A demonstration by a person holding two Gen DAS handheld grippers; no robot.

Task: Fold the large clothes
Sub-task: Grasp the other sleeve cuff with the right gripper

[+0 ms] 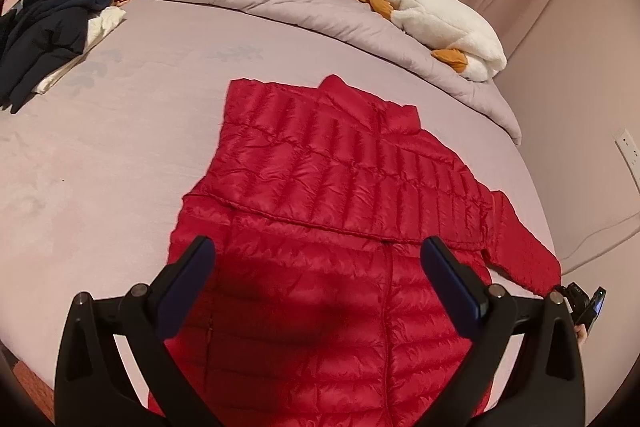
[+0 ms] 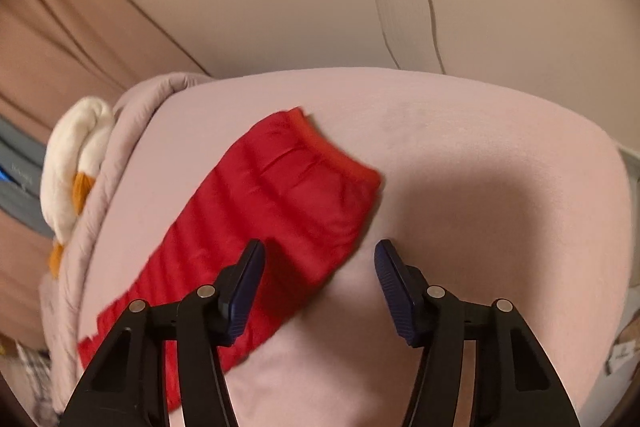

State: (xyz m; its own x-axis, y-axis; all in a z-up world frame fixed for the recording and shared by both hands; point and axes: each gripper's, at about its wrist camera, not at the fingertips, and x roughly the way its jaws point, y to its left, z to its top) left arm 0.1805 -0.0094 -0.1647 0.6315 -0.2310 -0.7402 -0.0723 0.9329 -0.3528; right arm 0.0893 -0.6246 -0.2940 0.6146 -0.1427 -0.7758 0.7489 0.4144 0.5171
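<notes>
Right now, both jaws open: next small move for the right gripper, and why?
Probably lower the right gripper and close on the cuff of the red jacket: one sleeve already lies folded across the body, this sleeve lies out flat on the bed, jaws open above it.

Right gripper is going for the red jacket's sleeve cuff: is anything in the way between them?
Nothing visible. The right gripper is open just short of the sleeve cuff; only bare bedsheet lies around it. The plush toy sits well off to the side.

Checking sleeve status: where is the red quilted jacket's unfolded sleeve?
In the right wrist view, the sleeve lies flat on the pink bed sheet, just ahead of the open right gripper.
</notes>
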